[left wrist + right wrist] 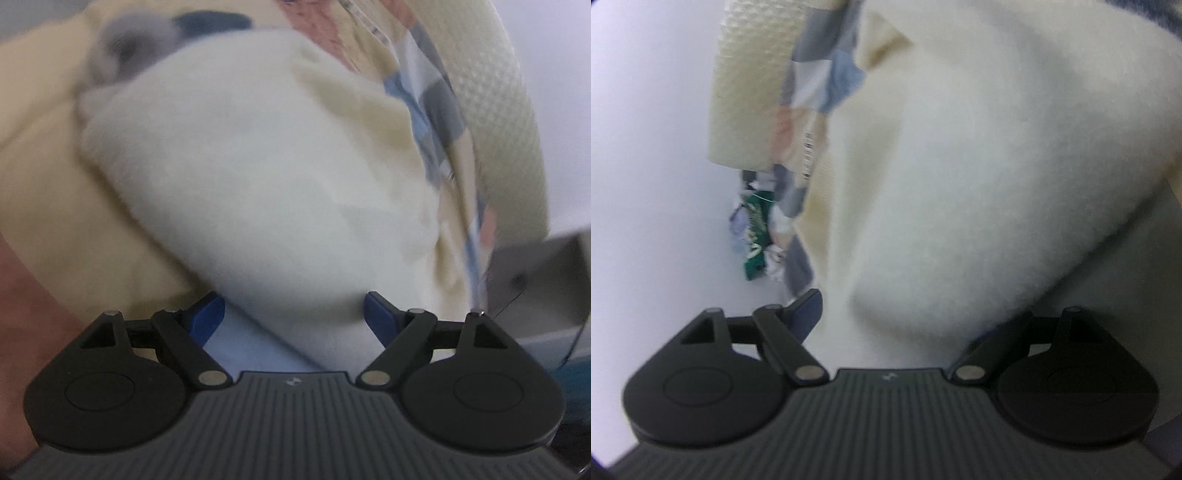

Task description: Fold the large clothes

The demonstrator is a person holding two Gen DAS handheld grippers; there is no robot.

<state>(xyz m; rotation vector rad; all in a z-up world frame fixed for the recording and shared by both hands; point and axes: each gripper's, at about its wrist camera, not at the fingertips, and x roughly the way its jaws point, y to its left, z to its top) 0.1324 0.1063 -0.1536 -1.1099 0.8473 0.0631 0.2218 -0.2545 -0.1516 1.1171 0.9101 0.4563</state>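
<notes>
No legible brand or label; green packaging [755, 236] at the far left of the right wrist view carries pale lettering, too blurred to read. Cream fleece garment [258, 177], soft and fuzzy-napped, bulked into a rounded lobe, filling the centre of both views close to the cameras. Long axis in the left wrist view: diagonal, upper left to lower right; in the right wrist view [979, 177]: upper right down to lower left, rounded end nearest the tool. Behind it, patchwork fabric [432, 110] in blue, grey and pink squares, plus a pale waffle-textured textile [506, 110]. Left gripper [294, 314]: blue-tipped fingers [207, 314] spread wide, fleece lying between them, not clamped. Right gripper [886, 321]: spread wide, one finger hidden under fleece; grip cannot be confirmed. Grey box [543, 280] at right edge.
</notes>
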